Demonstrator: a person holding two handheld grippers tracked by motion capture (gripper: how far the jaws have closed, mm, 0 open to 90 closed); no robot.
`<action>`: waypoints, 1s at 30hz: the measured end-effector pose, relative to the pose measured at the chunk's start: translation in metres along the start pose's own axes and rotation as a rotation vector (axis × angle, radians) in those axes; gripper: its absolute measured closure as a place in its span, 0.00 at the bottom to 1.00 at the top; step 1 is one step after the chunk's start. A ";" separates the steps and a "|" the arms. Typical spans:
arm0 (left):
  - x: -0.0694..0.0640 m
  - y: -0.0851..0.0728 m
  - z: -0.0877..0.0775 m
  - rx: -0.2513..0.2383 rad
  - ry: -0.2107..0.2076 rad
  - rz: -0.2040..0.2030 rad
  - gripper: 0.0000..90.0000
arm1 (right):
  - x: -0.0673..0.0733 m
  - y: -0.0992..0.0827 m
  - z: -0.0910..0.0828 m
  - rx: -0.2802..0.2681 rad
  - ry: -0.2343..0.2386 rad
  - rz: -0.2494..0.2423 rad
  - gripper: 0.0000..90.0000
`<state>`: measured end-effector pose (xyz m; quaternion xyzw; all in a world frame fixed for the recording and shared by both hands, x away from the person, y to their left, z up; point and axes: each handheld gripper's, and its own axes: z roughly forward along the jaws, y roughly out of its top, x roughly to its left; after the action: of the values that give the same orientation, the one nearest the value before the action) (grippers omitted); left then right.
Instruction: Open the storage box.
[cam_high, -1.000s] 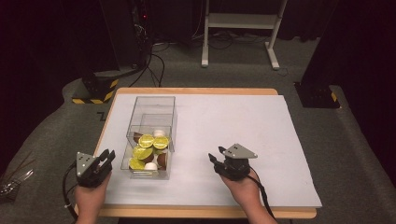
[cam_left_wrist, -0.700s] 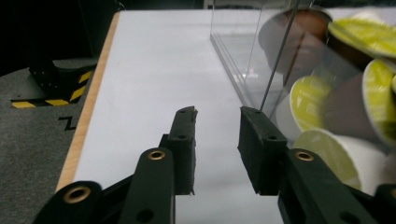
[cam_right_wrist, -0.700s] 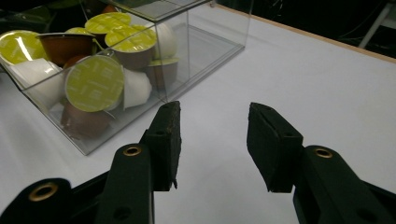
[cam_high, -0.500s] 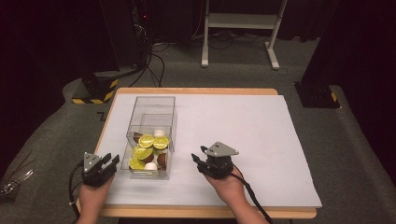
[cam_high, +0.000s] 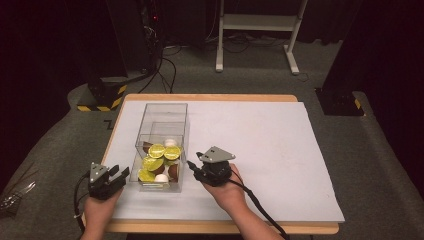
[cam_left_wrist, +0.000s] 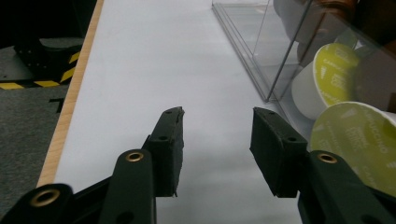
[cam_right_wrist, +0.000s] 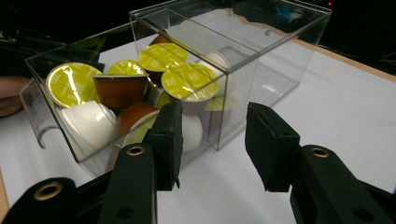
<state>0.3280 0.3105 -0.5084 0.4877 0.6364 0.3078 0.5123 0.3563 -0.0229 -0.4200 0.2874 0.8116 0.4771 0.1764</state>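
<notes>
A clear plastic box (cam_high: 163, 114) stands on the white sheet, its near part holding several coffee capsules (cam_high: 156, 150) with lime-green, brown and white tops. My left gripper (cam_high: 120, 172) rests low at the box's left front corner, open. Its jaws have just been opening, with nothing between them (cam_left_wrist: 217, 119), and the box wall and capsules (cam_left_wrist: 334, 65) sit just to their right. My right gripper (cam_high: 192, 167) is close to the box's right front side, pointing at it, open, with nothing between its jaws (cam_right_wrist: 212, 112). The capsules (cam_right_wrist: 189, 79) lie behind the clear wall.
The white sheet (cam_high: 260, 150) covers a wooden table (cam_high: 210, 97); its left edge (cam_left_wrist: 70, 102) runs close beside my left gripper. On the floor beyond are a white metal stand (cam_high: 255, 22), cables and black bases with yellow stripes (cam_high: 102, 95).
My right gripper has slid left across the sheet to the box's side. My left gripper has sunk a little beside the box, and its jaws stand wider.
</notes>
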 end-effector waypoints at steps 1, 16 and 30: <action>0.001 0.000 0.000 0.001 0.003 -0.001 0.60 | 0.001 0.002 0.002 0.003 0.008 0.005 0.63; 0.003 0.002 0.001 0.008 -0.001 -0.011 0.52 | 0.018 0.022 0.029 0.015 0.074 0.002 0.60; 0.003 0.001 0.001 0.013 -0.003 -0.016 0.52 | 0.035 0.030 0.043 0.009 0.121 -0.028 0.62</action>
<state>0.3296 0.3134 -0.5085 0.4865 0.6415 0.2986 0.5125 0.3628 0.0396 -0.4147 0.2473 0.8268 0.4874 0.1326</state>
